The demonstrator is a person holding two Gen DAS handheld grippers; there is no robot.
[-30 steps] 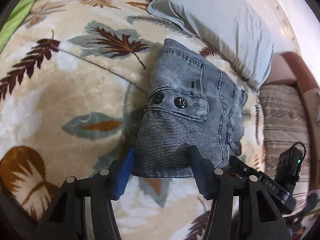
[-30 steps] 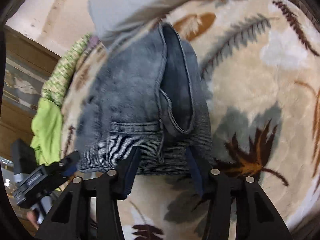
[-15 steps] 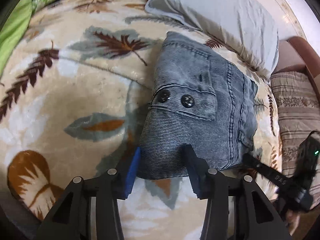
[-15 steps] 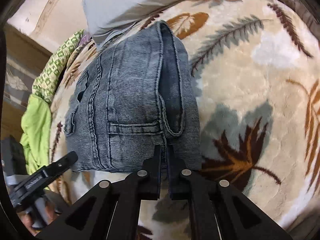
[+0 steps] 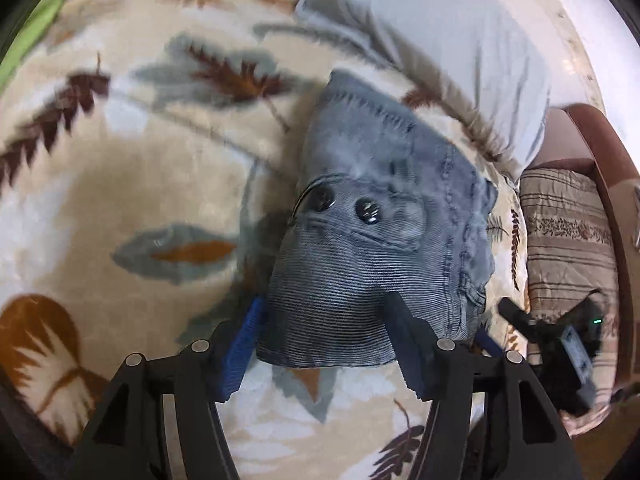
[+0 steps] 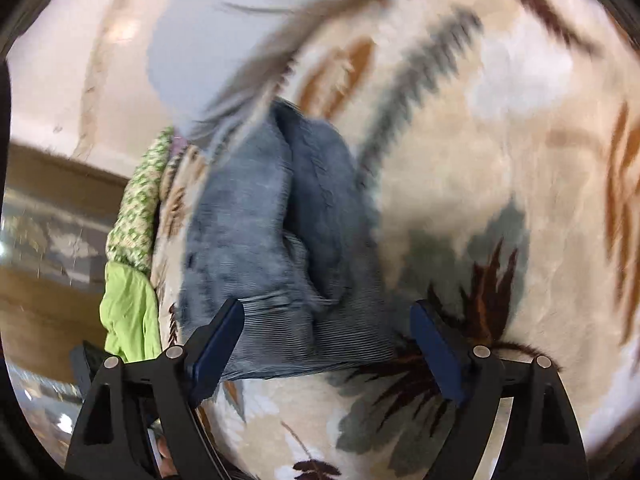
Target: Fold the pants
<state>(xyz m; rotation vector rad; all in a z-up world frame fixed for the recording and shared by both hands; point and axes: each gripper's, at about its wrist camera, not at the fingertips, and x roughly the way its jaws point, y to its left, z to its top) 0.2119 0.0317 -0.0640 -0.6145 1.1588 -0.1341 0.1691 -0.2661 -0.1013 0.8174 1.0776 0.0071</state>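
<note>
The pants (image 5: 380,240) lie folded into a thick denim bundle on the bed (image 5: 120,184). Soft but heavy, so best gripped at the near folded edge. Left claw (image 5: 324,344) and right claw (image 6: 324,340) have just opened and straddle that edge, released.

The left gripper (image 5: 326,340) points down at the folded denim pants (image 5: 380,248) on the leaf-print blanket (image 5: 140,184). Its jaws have just been opening and stand apart, the near hem of the bundle between them; whether the pads touch the cloth cannot be told. Two dark buttons (image 5: 344,206) lie just ahead. A grey pillow (image 5: 440,40) lies beyond. The right gripper (image 5: 556,340) shows to the right.
</note>
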